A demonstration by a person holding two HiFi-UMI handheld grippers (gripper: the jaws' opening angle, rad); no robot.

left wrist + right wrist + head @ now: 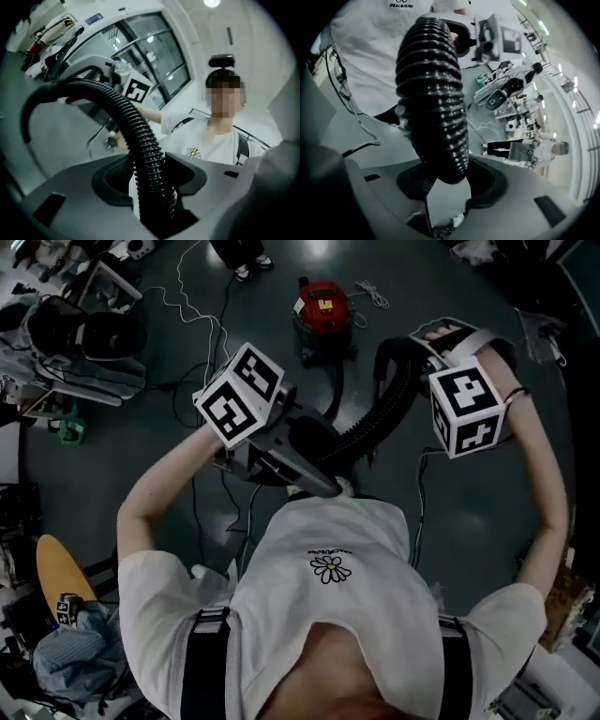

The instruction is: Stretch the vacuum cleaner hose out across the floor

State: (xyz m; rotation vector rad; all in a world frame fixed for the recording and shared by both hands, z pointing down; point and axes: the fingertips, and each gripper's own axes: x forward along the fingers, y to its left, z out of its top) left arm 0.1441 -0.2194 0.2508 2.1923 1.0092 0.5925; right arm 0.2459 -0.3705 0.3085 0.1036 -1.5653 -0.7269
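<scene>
A black ribbed vacuum hose (pixel 389 404) arcs in front of my chest between the two grippers. My left gripper (pixel 309 470), below its marker cube (pixel 239 395), is shut on one stretch of the hose (pixel 147 159), which sits in the notch between the jaws of that gripper (pixel 150 192). My right gripper (pixel 441 338), raised at the right, is shut on another stretch of the hose (pixel 433 93), which fills the round recess of that gripper (pixel 445 180). The red vacuum cleaner (pixel 323 307) stands on the dark floor beyond, and a thin black hose section runs from it toward me.
A white cable (pixel 202 315) and black cords (pixel 225 493) trail over the floor. Cluttered benches (pixel 75 343) line the left side. A yellow board (pixel 56 573) and a cloth bundle lie at lower left. One person stands at the far edge (pixel 246 259), and another stands farther off (pixel 525 150).
</scene>
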